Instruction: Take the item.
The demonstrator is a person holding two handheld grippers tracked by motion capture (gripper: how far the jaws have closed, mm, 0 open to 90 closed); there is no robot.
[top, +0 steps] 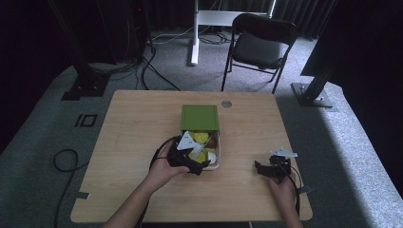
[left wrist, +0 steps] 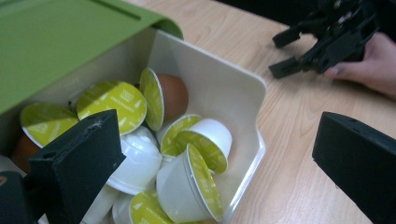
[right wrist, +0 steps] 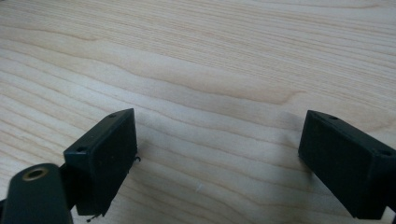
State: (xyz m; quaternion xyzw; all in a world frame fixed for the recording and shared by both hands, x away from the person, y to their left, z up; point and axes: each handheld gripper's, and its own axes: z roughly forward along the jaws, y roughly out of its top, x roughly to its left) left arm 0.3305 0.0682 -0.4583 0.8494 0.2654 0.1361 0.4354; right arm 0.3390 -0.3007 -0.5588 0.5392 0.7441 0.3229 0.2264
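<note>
Left claw (left wrist: 210,154) hung with its jaws spread wide over the open white drawer (left wrist: 243,93) of the green box (top: 200,117), one jaw already among the coffee capsules (left wrist: 191,182), which lay heaped at the worktop's (top: 133,118) centre. I judged it was lined up to pick one. My right claw (right wrist: 217,154), jaws likewise apart and empty, rested low over bare wood at about four o'clock, parked clear of the drawer, I supposed.

Part of the white tray (left wrist: 219,88) is covered by the green lid (left wrist: 60,42), so the capsules (left wrist: 187,186) beneath are hidden. The print on their yellow foils is too small to be read. The left gripper (top: 187,159) masks the tray's near corner from above.
</note>
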